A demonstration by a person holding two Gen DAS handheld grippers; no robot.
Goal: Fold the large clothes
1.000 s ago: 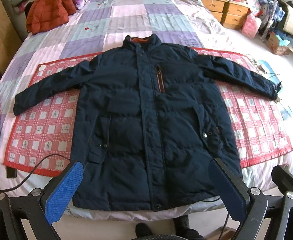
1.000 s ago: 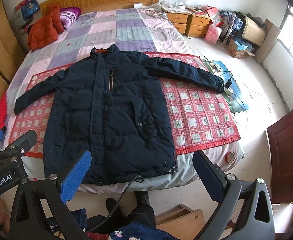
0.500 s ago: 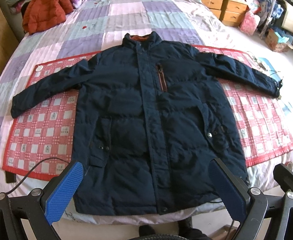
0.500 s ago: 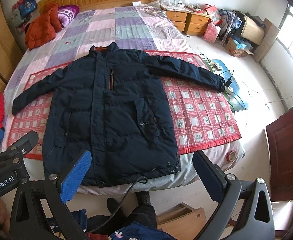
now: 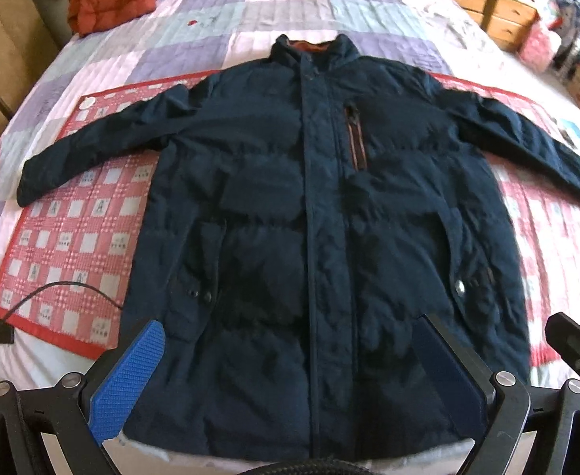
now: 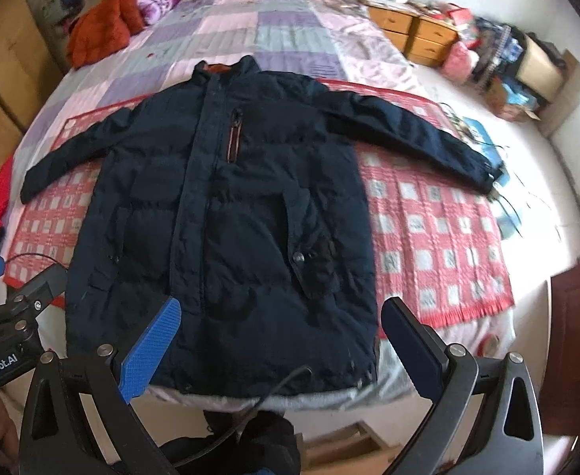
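On the bed [image 5: 329, 8], the navy coat [image 5: 321, 217] lies spread flat, sleeves out.

- We see a dark navy padded jacket [image 5: 321, 213] lying flat, front up, zipped shut, on the bed.
- Its sleeves spread outward to both sides, collar toward the headboard.
- A reddish chest zip runs beside its placket.
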